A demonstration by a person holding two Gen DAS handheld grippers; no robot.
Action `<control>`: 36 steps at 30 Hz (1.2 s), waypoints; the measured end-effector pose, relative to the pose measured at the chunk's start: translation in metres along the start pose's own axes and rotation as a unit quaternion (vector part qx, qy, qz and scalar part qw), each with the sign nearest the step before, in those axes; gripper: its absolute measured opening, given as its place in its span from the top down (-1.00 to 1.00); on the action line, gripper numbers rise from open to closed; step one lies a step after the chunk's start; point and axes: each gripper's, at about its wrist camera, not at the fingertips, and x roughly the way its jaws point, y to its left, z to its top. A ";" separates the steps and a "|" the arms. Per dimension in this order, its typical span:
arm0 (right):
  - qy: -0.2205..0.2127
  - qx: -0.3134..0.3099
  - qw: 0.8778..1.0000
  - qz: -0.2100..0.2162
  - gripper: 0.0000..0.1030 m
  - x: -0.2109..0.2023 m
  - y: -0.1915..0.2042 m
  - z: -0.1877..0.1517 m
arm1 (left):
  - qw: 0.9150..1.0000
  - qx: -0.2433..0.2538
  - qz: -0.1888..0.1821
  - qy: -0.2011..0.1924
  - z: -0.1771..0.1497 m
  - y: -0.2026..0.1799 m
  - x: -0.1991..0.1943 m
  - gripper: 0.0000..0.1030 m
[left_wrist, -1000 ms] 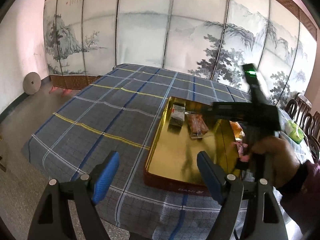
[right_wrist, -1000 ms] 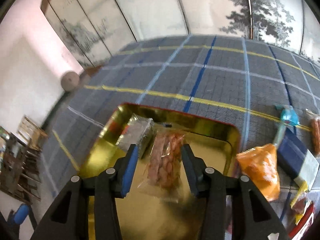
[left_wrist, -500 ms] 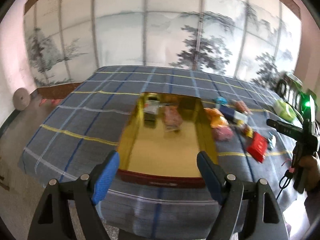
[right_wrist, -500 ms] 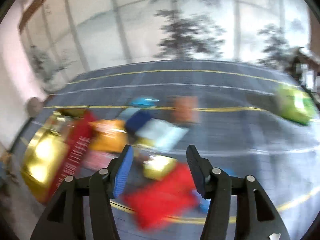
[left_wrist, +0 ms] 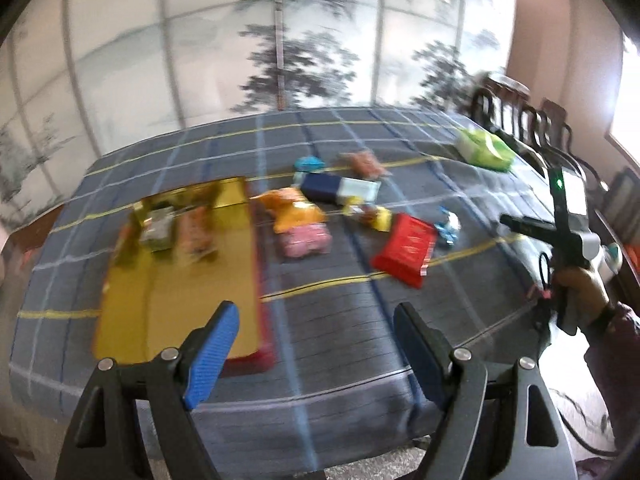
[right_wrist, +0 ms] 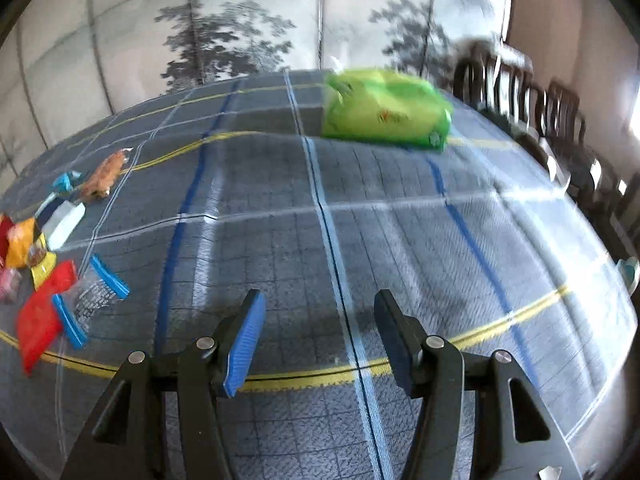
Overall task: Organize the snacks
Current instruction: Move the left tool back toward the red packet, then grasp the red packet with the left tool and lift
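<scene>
A gold tray (left_wrist: 180, 300) with a red rim lies on the plaid tablecloth and holds a grey-green packet (left_wrist: 157, 227) and a peanut packet (left_wrist: 194, 229). Right of it lie loose snacks: an orange bag (left_wrist: 294, 213), a pink packet (left_wrist: 305, 241), a red packet (left_wrist: 406, 249), a dark blue box (left_wrist: 338, 189). A green bag (right_wrist: 386, 110) lies at the far right, also in the left wrist view (left_wrist: 486, 148). My left gripper (left_wrist: 316, 352) is open and empty at the table's near edge. My right gripper (right_wrist: 318, 336) is open and empty over bare cloth, facing the green bag.
Dark wooden chairs (right_wrist: 532, 92) line the table's right side. A painted folding screen (left_wrist: 280, 40) stands behind the table. Blue-edged clear wrappers (right_wrist: 92, 292) lie left of the right gripper. The plaid cloth (right_wrist: 360, 240) between the right gripper and the green bag is bare.
The right gripper has let go of the peanut packet in the tray, pulled out and swung right to the green bag. The left view has panned right, bringing the loose snacks into view.
</scene>
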 end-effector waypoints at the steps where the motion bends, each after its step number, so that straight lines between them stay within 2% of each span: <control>1: -0.003 0.002 1.000 0.002 -0.19 -0.002 -0.001 -0.002 | 1.000 0.011 -0.023 0.011 0.006 -0.009 0.009 -0.58; 3: 0.000 -0.001 1.000 0.012 -0.23 -0.001 0.001 -0.002 | 0.998 0.026 -0.053 0.026 0.015 -0.022 0.023 -0.58; 7: -0.009 -0.021 1.000 0.021 -0.26 -0.006 0.011 -0.006 | 0.994 0.066 -0.071 0.044 0.029 -0.047 0.056 -0.58; 13: -0.022 -0.022 0.999 0.040 -0.32 -0.010 0.012 -0.009 | 0.984 0.104 -0.122 0.083 0.053 -0.069 0.111 -0.58; 15: -0.024 -0.016 0.998 0.047 -0.32 -0.011 0.010 -0.009 | 0.981 0.116 -0.121 0.097 0.057 -0.070 0.127 -0.58; 18: -0.027 -0.013 0.998 0.060 -0.33 -0.013 0.008 -0.009 | 0.974 0.120 -0.140 0.131 0.064 -0.074 0.153 -0.58; 27: -0.034 -0.021 0.996 0.079 -0.33 -0.016 0.011 -0.009 | 0.961 0.163 -0.125 0.184 0.064 -0.089 0.197 -0.58; 29: -0.034 -0.023 0.996 0.082 -0.34 -0.015 0.012 -0.008 | 0.963 0.179 -0.109 0.172 0.061 -0.093 0.198 -0.54; 30: -0.033 -0.024 0.996 0.084 -0.35 -0.015 0.013 -0.008 | 0.963 0.180 -0.112 0.166 0.061 -0.097 0.197 -0.48; 32: -0.028 -0.027 0.996 0.084 -0.36 -0.013 0.014 -0.007 | 0.968 0.169 -0.108 0.151 0.060 -0.102 0.192 0.12; 34: -0.020 -0.027 0.996 0.080 -0.37 -0.010 0.015 -0.007 | 0.975 0.146 -0.075 0.146 0.057 -0.107 0.189 0.14; 35: -0.019 -0.027 0.996 0.080 -0.37 -0.010 0.015 -0.007 | 0.978 0.134 -0.070 0.145 0.055 -0.107 0.186 0.14; 36: -0.020 -0.026 0.996 0.079 -0.37 -0.010 0.014 -0.007 | 0.982 0.101 -0.069 0.142 0.051 -0.103 0.181 0.14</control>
